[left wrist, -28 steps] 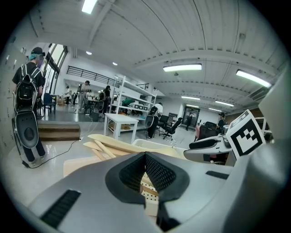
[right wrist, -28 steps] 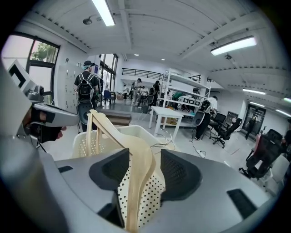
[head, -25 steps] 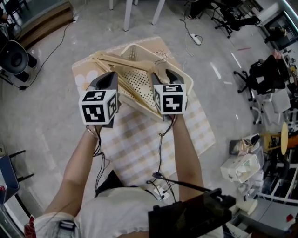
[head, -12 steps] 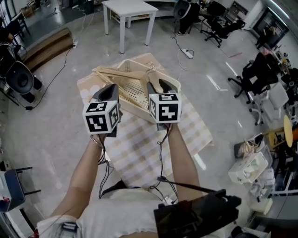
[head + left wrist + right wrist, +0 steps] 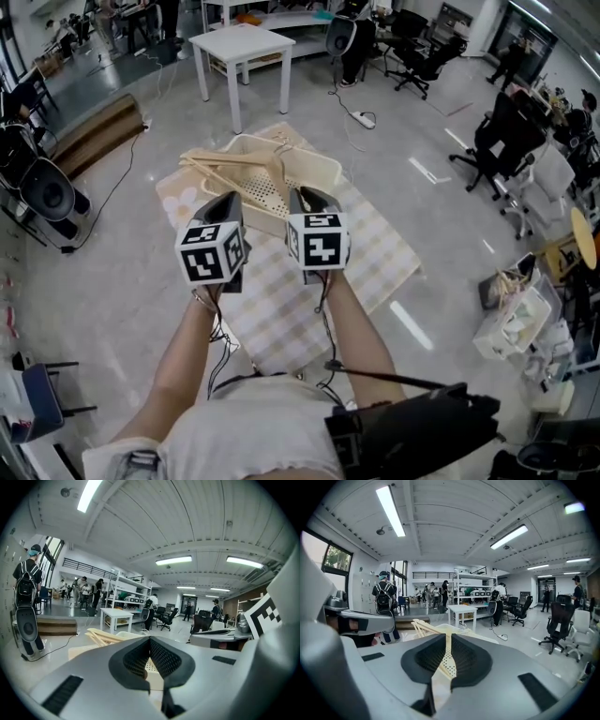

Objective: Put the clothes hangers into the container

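A cream perforated basket (image 5: 323,169) stands on a checked cloth (image 5: 375,253) on the floor. Several pale wooden hangers (image 5: 234,164) lie across its rim and stick out to the left. Both grippers are held up side by side in front of me, short of the basket and touching nothing. My left gripper (image 5: 225,197) is shut and empty; its pads meet at the tip (image 5: 150,639). My right gripper (image 5: 312,192) has just been closing with nothing between its jaws; only a thin slit shows (image 5: 448,635). The hangers (image 5: 423,626) show beyond it.
A white table (image 5: 239,42) stands beyond the basket. A black speaker (image 5: 47,197) and a wooden platform (image 5: 94,131) are at the left. Office chairs (image 5: 506,141) and a power strip (image 5: 364,119) are at the right. People stand far back (image 5: 26,581).
Both grippers have lifted and drawn back from the basket toward me. The right jaws, spread wide before, have come together. My view has tilted up, showing more of the room.
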A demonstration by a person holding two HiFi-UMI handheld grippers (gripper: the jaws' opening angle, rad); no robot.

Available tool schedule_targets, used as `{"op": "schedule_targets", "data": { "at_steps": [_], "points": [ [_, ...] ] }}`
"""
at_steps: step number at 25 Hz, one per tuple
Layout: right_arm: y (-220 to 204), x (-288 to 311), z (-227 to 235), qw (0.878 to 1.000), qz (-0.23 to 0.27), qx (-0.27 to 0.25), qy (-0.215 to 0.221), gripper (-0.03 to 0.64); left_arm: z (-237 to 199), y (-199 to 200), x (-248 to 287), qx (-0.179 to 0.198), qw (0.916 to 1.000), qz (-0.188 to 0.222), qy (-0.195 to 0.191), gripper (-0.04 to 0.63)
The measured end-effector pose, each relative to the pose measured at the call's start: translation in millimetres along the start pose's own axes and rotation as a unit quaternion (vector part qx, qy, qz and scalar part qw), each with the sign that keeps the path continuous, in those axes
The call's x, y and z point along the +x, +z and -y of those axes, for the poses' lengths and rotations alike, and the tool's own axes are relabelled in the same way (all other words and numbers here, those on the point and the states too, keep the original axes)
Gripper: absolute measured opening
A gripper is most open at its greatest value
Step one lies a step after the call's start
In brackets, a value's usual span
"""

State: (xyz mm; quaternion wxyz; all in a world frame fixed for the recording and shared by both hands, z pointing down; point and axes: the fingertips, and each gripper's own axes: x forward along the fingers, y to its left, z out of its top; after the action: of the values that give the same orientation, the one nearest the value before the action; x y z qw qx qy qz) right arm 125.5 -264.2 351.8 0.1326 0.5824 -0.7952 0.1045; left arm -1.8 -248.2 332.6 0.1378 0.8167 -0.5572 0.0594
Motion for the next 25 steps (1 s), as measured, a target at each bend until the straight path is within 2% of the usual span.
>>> {"op": "schedule_targets", "data": {
  "at_steps": [9, 13, 20, 25],
  "points": [
    [-53.0, -46.4, 2.8, 0.999, -0.026, 0.035, 0.016, 0.032, 36.1, -35.6, -28.0, 0.007, 0.9998, -0.018, 0.0, 0.008],
    [-71.5, -63.7, -4.4, 0.997, -0.029, 0.058, 0.037, 0.032, 47.3, -53.3, -43.4, 0.01, 0.9996, -0.023, 0.009, 0.008],
    [-90.2, -84.5, -24.0, 0.994, -0.033, 0.076, 0.076, 0.032, 60.5, -68.0, -64.8, 0.002, 0.9996, -0.014, 0.024, 0.008],
    [-102.1, -95.9, -32.5, 0.993, -0.04, 0.083, 0.079, 0.032, 63.6, -73.0, -70.8, -0.001, 0.9996, -0.015, 0.024, 0.008]
  ]
}}
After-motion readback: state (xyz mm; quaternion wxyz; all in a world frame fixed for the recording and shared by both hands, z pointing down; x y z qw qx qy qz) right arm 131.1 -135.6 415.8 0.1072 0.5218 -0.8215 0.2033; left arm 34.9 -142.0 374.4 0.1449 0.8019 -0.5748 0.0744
